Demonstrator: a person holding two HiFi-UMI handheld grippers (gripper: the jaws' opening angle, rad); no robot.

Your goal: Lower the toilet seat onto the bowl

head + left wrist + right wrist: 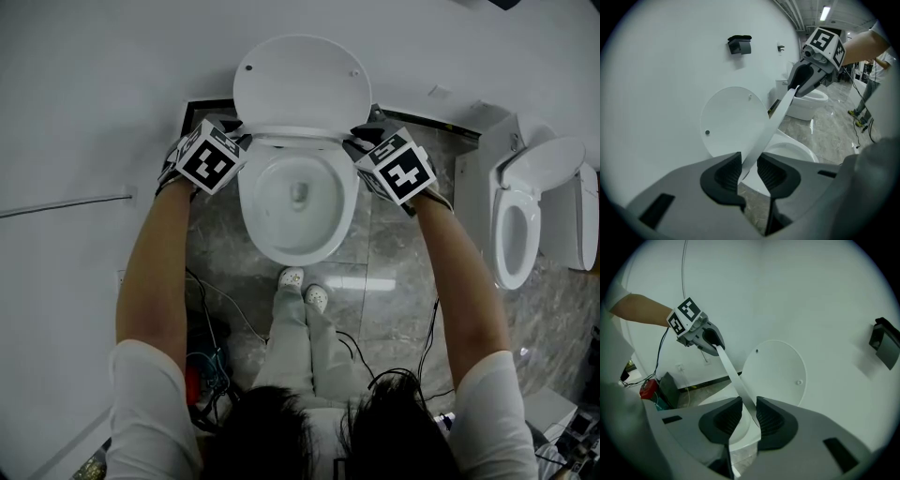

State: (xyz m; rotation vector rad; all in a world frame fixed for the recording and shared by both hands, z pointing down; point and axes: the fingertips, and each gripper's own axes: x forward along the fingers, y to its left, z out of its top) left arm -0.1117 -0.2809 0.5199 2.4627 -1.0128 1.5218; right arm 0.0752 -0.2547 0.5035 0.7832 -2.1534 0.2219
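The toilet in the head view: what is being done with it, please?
A person works with two grippers. The left gripper and the right gripper are each closed on one side of the toilet seat. The seat is tilted between the upright lid and the bowl, not yet resting on the bowl.

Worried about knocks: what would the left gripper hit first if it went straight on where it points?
The toilet seat, already clamped between its jaws; beyond it, probably the upright lid, though depth is unclear.
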